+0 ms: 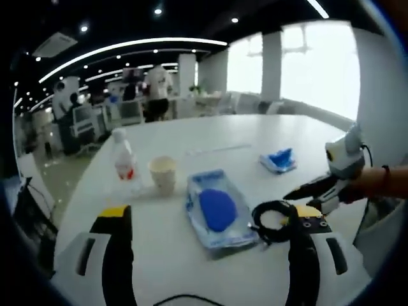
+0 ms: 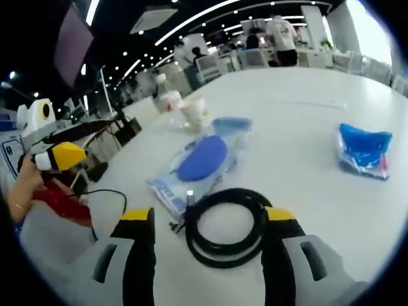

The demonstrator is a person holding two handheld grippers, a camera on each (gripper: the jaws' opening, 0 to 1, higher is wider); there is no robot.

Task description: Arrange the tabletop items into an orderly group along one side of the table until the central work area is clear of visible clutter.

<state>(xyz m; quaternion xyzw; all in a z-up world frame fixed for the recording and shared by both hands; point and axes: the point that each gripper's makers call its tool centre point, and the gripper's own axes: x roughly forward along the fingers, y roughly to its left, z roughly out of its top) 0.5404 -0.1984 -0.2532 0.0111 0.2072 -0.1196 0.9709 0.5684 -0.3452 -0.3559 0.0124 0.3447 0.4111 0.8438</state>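
- The right gripper [image 2: 207, 239] stands released, its jaws spread on either side of the coiled black cable [image 2: 224, 224], which lies on the white table [image 2: 306, 121] between them; nothing is clenched yet.
- The left gripper [image 1: 207, 239] is likewise released, jaws wide apart and empty, with the cable [image 1: 273, 220] just ahead of its right jaw.
- The cable looks light and floppy; a pinch across the bundled loops would likely carry it without uncoiling.
- Touching the coil, a clear plastic pouch [image 2: 201, 162] holds a blue pad; thin, slippery film, best pinched at an edge.
- Further right lies a smaller blue packet [image 2: 363, 150], soft and crinkly, well apart from the pouch.
- Beyond the pouch stands a paper cup [image 1: 163, 173], upright, easily crushed; its contents cannot be made out.
- Just beside it stands a clear bottle [image 1: 125, 164] with a red label, upright and capped.
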